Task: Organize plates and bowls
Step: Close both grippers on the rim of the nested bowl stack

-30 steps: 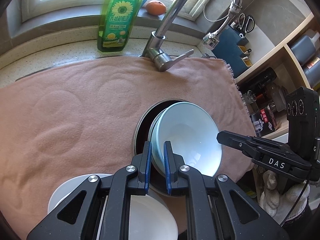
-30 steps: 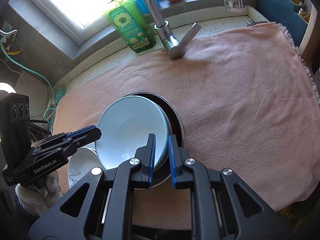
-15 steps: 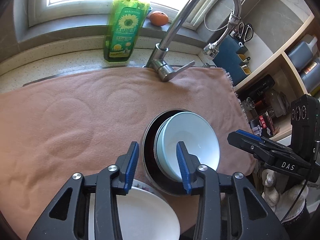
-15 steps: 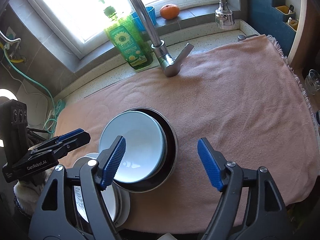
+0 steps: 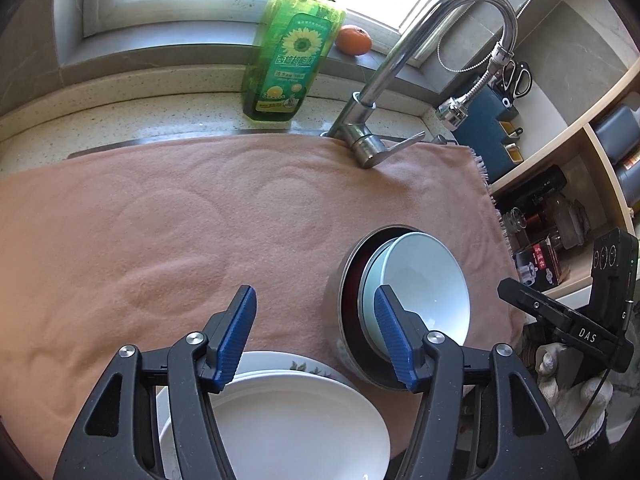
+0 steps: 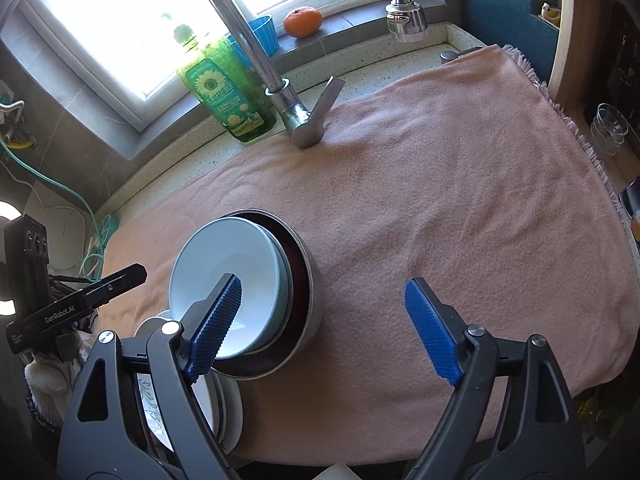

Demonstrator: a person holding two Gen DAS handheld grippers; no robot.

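On the left, near the front edge of the pink towel [image 5: 168, 232], lay a stack of white plates [image 5: 296, 420]; the top one was plain and glossy, and a leaf pattern showed on the rim of one beneath. The left gripper [image 5: 316, 336] hovered above them with its blue-padded jaws spread apart, holding nothing. Just right of the plates stood a metal pot [image 6: 308, 296] with a dark inside, touching or nearly touching the stack. Pale blue bowls [image 6: 228, 280] sat nested in the pot, tilted so the smooth inside of the top bowl faced toward the plates. The right gripper [image 6: 324, 328] also stood wide apart and empty, its left pad in front of the bowl. Behind the towel stood a green soap bottle [image 5: 292, 48] and a tap [image 5: 400, 72]
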